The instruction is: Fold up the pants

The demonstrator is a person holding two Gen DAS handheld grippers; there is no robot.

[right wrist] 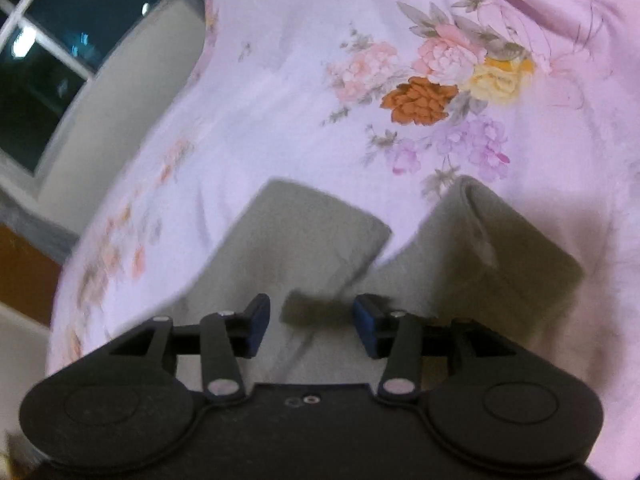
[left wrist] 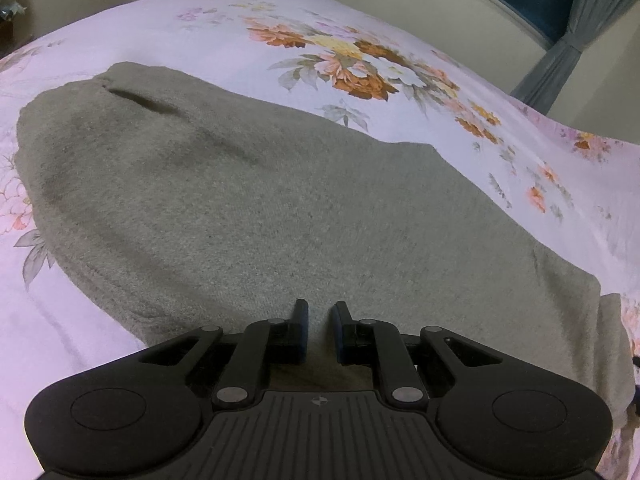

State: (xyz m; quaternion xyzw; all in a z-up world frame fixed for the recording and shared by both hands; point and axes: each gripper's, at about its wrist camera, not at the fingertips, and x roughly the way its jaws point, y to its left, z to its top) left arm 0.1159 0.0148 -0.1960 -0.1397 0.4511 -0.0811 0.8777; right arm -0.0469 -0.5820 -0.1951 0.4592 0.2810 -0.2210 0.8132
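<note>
Grey fleece pants (left wrist: 248, 208) lie flat on a pink floral bed sheet (left wrist: 360, 24). In the left wrist view the waist end with a pocket slit (left wrist: 140, 100) is at the far left. My left gripper (left wrist: 319, 312) hovers over the near edge of the pants, jaws slightly apart with a narrow gap, holding nothing. In the right wrist view the two leg ends (right wrist: 316, 232) (right wrist: 500, 248) lie spread apart on the sheet. My right gripper (right wrist: 312, 312) is open above the legs, empty.
The bed sheet (right wrist: 320, 100) extends around the pants on all sides. A wall and a dark window with grey curtains (left wrist: 560, 8) stand beyond the bed's far edge. The window (right wrist: 60, 40) also shows in the right wrist view.
</note>
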